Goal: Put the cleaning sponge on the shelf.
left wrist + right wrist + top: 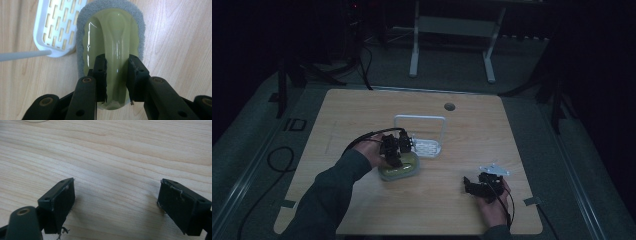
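A yellow-green scrubber (113,32) with a raised handle and a grey sponge rim lies on the wooden table. My left gripper (117,80) is shut on that handle, one pad on each side. In the high view the left gripper (394,150) sits over the scrubber (401,169) near the table's middle. My right gripper (116,207) stands open low over bare wood, nothing between its fingers. From above, the right gripper (476,189) rests near the front right of the table.
A white slotted dish (58,27) lies just beyond the scrubber, with a thin white bar (25,55) crossing beside it. From above, a white wire frame (419,127) stands over the dish (428,146). A round cable hole (449,106) sits at the back edge.
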A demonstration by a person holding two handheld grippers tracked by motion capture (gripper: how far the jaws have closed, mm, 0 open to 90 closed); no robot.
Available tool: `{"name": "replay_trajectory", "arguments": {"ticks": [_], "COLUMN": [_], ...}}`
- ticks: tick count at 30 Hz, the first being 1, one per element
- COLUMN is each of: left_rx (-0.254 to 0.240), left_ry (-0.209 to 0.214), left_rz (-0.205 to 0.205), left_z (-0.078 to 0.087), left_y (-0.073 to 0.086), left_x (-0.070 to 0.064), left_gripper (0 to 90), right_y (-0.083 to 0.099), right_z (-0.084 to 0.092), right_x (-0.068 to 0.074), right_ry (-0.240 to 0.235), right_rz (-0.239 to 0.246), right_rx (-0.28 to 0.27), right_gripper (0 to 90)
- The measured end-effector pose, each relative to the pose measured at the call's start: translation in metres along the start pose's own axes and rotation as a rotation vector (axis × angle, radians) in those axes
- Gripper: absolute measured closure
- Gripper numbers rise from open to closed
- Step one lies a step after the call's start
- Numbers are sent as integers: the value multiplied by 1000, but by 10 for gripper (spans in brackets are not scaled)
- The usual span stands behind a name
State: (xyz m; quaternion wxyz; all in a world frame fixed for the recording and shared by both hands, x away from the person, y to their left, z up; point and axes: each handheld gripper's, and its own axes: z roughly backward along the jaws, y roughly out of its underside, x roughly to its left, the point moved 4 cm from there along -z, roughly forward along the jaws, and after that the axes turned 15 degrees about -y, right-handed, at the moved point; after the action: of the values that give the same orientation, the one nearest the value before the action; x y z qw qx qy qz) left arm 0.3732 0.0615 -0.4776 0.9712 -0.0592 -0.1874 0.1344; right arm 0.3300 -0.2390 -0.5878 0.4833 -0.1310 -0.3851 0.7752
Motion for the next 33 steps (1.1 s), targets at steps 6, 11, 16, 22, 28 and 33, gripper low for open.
{"name": "replay_trajectory", "arguments": {"ticks": [6,11,16,22,28,33], "left_rx": [-35,-52,-71,-68,-72,-77], "left_ry": [-12,-18,-25,-38,-47,-55], "left_rz": [-19,-35,-50,-69,-80,-90], "left_z": [3,4,5,6,6,5], "left_y": [-4,-7,-9,-13,-19,-22], "left_x": [3,2,3,5,6,6], "left_gripper": [717,716,717,717,717,717], "right_y": [0,0,0,0,0,0], "right_z": [0,0,0,0,0,0], "right_x": [0,0,0,0,0,0], "right_ry": [0,0,0,0,0,0], "right_rz": [0,0,0,1,1,0], "right_rx": [0,0,0,0,0,0], "right_gripper": [139,139,139,139,139,139]}}
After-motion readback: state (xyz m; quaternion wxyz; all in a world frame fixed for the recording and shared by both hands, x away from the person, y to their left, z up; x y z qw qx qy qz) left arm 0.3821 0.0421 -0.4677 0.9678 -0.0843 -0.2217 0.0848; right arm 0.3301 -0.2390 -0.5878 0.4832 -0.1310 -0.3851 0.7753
